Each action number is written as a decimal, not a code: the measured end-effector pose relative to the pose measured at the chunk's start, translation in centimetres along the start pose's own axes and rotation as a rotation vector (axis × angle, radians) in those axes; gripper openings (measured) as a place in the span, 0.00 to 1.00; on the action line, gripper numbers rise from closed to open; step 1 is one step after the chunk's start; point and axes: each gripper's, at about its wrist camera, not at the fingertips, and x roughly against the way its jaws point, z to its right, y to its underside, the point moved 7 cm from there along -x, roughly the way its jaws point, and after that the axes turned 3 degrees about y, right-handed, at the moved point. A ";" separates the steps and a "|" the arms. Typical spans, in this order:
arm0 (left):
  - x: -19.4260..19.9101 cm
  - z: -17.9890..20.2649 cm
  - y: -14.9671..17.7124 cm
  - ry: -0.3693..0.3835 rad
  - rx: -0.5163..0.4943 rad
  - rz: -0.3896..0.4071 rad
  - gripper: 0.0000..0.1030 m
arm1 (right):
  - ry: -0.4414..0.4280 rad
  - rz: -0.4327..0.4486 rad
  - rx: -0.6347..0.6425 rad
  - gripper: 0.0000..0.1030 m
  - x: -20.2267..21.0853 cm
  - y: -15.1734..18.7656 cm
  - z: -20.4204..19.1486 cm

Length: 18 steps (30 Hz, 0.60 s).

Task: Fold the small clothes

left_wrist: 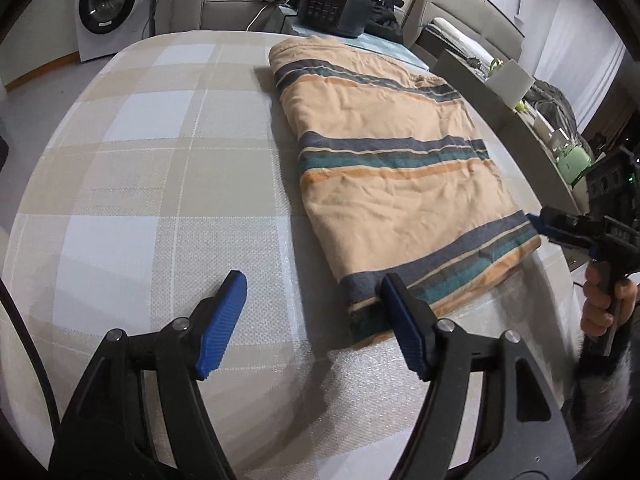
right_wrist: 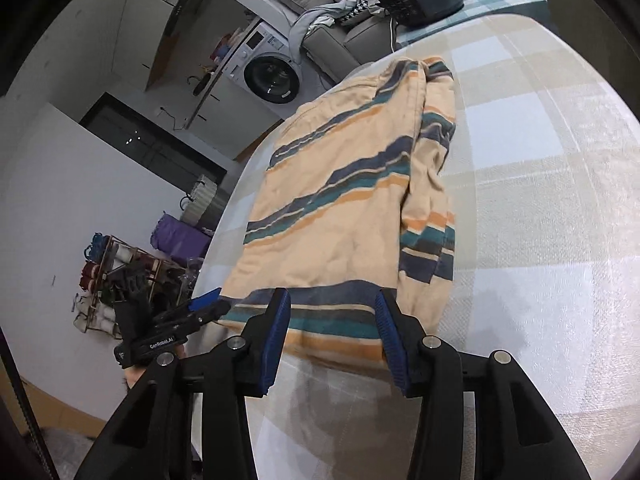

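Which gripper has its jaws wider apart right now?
The left gripper: its blue pads gape well apart beside the striped garment; the right gripper stands narrower.

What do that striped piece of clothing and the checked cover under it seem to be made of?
The striped garment looks like soft, matte knit fabric, perhaps cotton: it creases gently and gives no shine. The checked cover looks like a woven, textured material with a slight sheen; a fine grid shows in its surface and light glints off it, so it may be plastic-coated or synthetic.

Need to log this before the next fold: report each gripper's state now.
Left gripper: jaws open, holding nothing, beside the striped garment's near corner.
Right gripper: jaws open, holding nothing, at the garment's near hem.
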 end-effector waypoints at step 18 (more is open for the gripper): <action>-0.2 -0.3 -0.3 -0.025 -0.026 -0.005 0.66 | 0.239 -0.037 0.098 0.03 -0.1 2.1 2.1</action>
